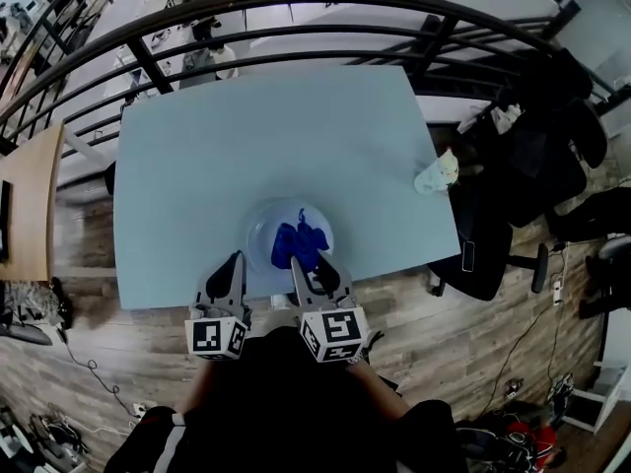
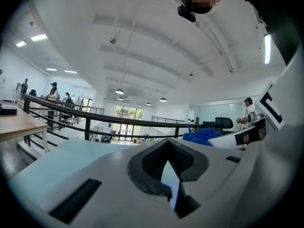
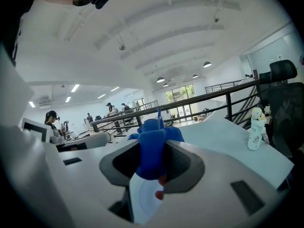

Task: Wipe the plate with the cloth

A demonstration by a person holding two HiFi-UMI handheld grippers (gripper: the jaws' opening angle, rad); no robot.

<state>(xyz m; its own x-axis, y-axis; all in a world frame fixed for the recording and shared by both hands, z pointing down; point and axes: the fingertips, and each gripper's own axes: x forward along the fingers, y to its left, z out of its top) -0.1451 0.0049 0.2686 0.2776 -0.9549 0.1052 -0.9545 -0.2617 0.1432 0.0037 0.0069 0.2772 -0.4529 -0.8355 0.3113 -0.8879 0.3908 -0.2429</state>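
The right gripper was shut on a bunched, bright blue cloth. The fabric was pinched between its two jaws and bulged out past their tips. The cloth rested on the right half of a pale, round, glassy plate, with that gripper reaching in over the plate's near rim.

The left gripper had its jaws almost together on a thin, pale sliver. This looked like the plate's near-left edge, so it seemed to be pinning the dish in place rather than standing empty.

The plate sat near the front edge of a light blue rectangular tabletop, just ahead of the person. The only other thing on the table was a small, whitish bottle-like object at the far right edge, well apart from the plate. A black curved metal railing ran beyond the table, and a black office chair stood off its right side.

By my reading, the wiping step itself was in hand, with the cloth gripped and down on the plate and the plate steadied. The next move would call for sweeping the cloth across the uncovered left and far parts of the plate, pressing lightly. The left gripper would need to hold firm so the plate did not slide towards the table's edge.
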